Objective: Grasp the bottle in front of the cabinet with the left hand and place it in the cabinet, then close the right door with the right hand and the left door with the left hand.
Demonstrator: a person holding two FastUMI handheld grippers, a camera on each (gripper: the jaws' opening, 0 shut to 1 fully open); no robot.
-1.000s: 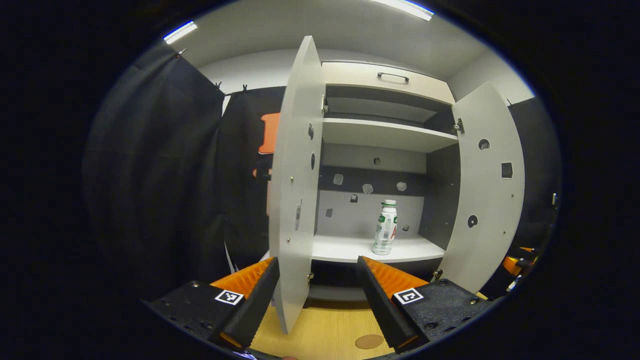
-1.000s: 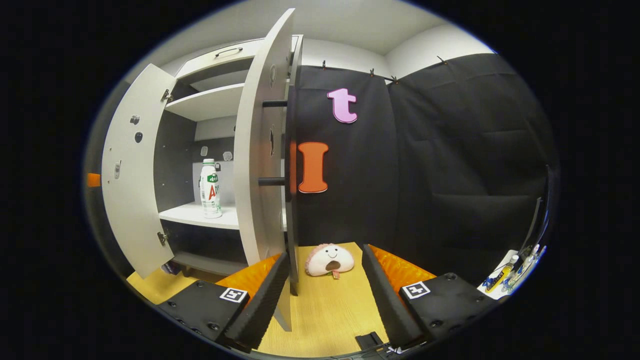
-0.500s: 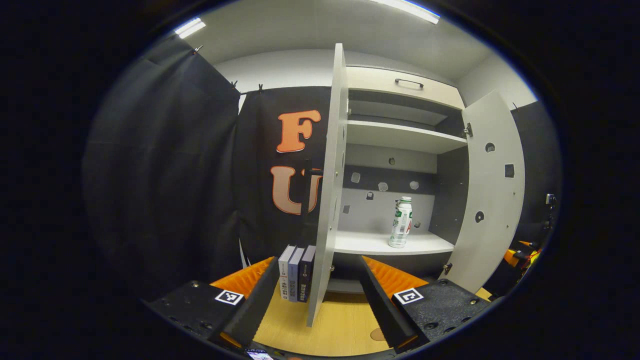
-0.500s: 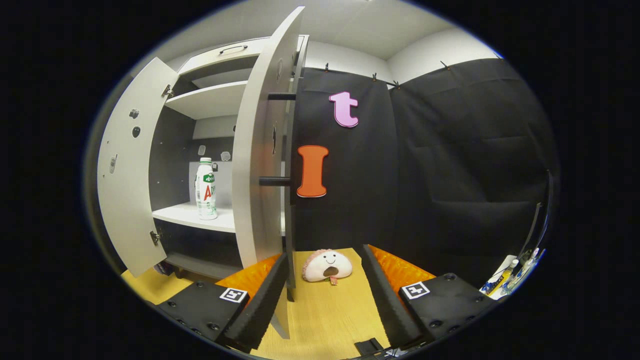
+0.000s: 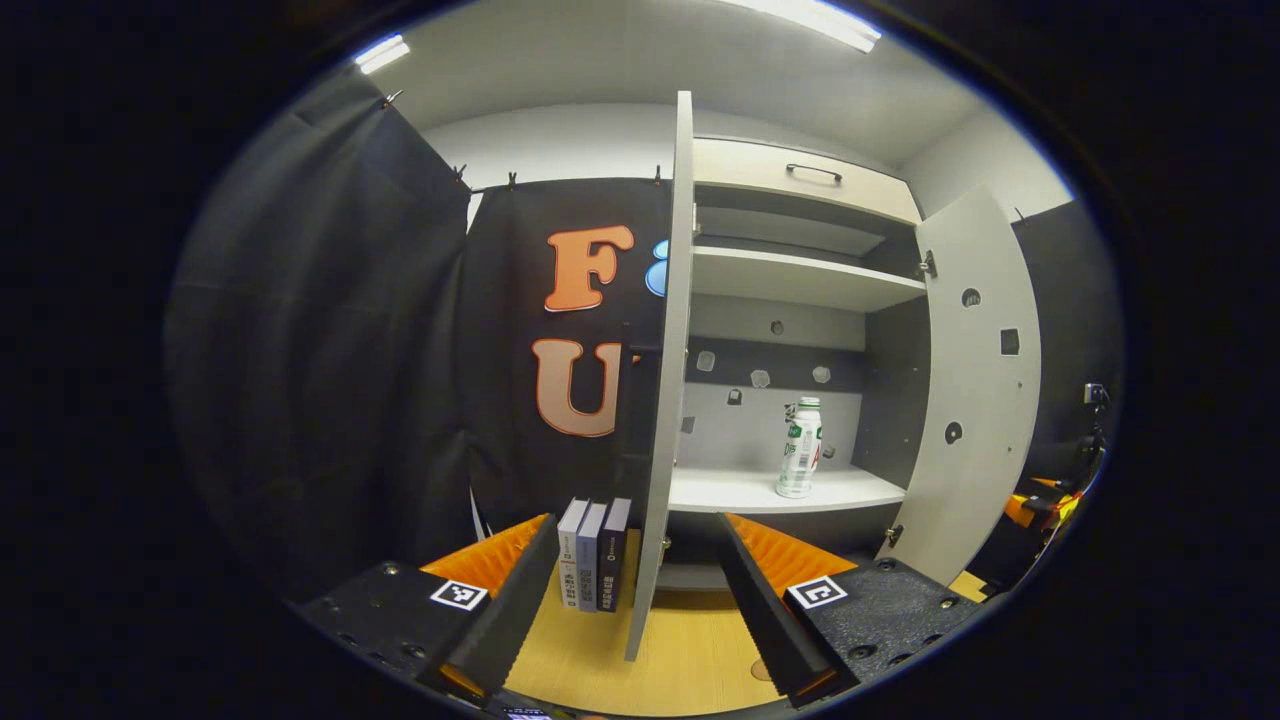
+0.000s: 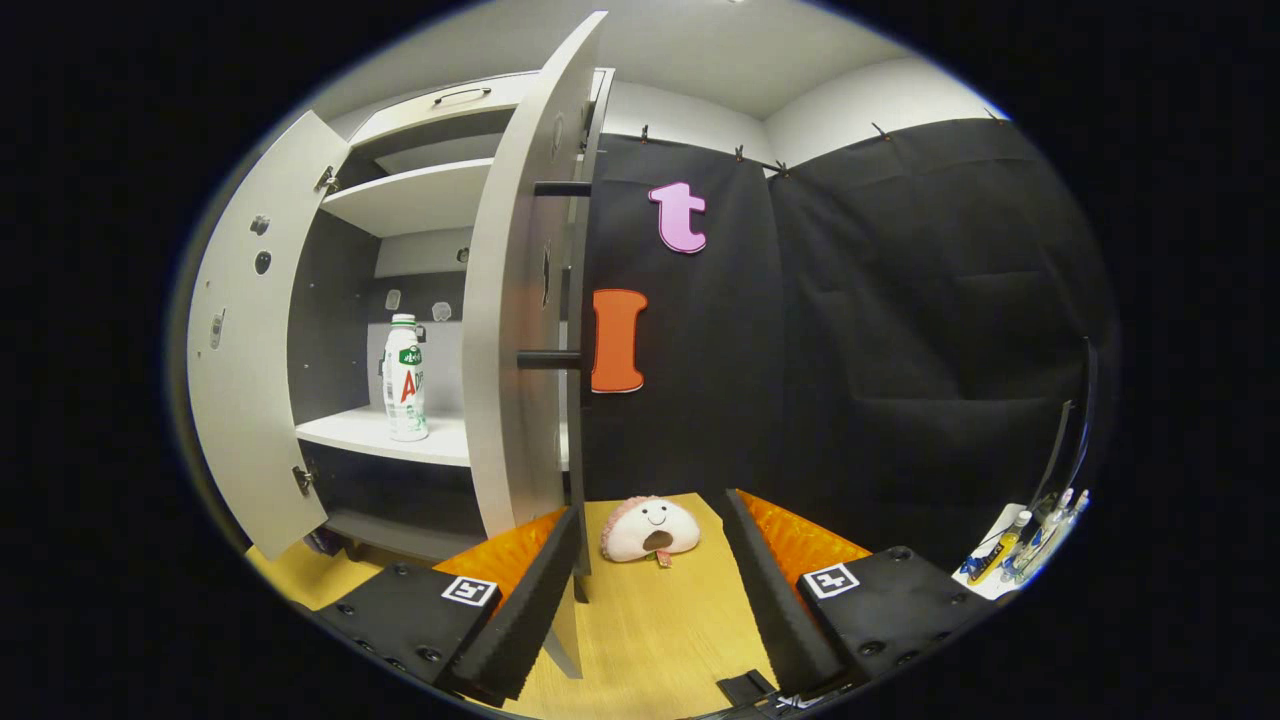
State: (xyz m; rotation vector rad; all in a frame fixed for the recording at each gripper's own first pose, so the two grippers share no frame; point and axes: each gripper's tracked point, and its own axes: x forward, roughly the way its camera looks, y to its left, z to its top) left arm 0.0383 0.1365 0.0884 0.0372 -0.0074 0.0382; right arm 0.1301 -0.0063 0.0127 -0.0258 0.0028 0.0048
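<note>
Since a second ago the left gripper (image 5: 635, 610) has swung off to the side: the left door (image 5: 668, 400), which then stood broad before it, now shows almost edge-on between its wide-spread fingers, and three books (image 5: 593, 552) have come into sight beside that edge. The right gripper (image 6: 650, 610) has barely shifted, its jaws just as wide and holding nothing. The bottle (image 5: 800, 448) stands upright on the lower shelf (image 5: 740, 490) inside the cabinet (image 5: 800, 330), at about one o'clock from the left gripper and well apart from it; in the right gripper view the bottle (image 6: 404, 378) sits at ten o'clock. The right door (image 6: 520, 330) hangs open, its lower edge just by the right gripper's near finger, screening part of the shelf. A plush toy (image 6: 650, 530) lies on the wooden tabletop (image 6: 650, 630) at twelve o'clock between the right fingers.
</note>
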